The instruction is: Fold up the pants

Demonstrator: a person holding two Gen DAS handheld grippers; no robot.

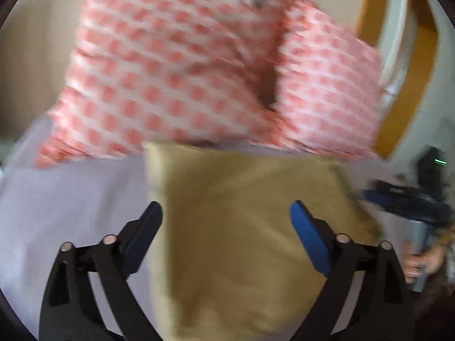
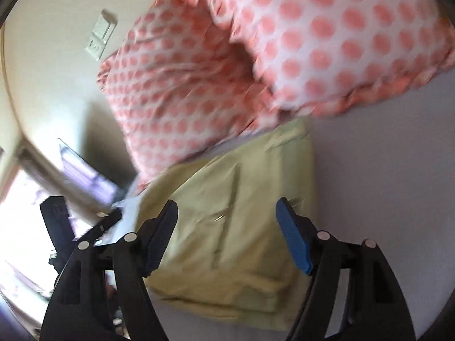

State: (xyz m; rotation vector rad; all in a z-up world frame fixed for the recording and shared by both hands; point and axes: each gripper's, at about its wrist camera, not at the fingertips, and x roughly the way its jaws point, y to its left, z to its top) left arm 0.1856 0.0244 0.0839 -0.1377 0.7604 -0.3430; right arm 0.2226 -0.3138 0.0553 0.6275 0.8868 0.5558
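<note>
The tan pants lie folded into a thick rectangular stack on the pale lilac bedsheet. My left gripper is open and empty, held just above the stack. In the right wrist view the same folded pants lie below my right gripper, which is open and empty. The right gripper also shows at the right edge of the left wrist view, in a hand. Both views are blurred by motion.
Two pillows with pink dots lean against the wall just behind the pants. A wall switch plate is at upper left. A yellow and white frame stands at the right. A bright window is at the left.
</note>
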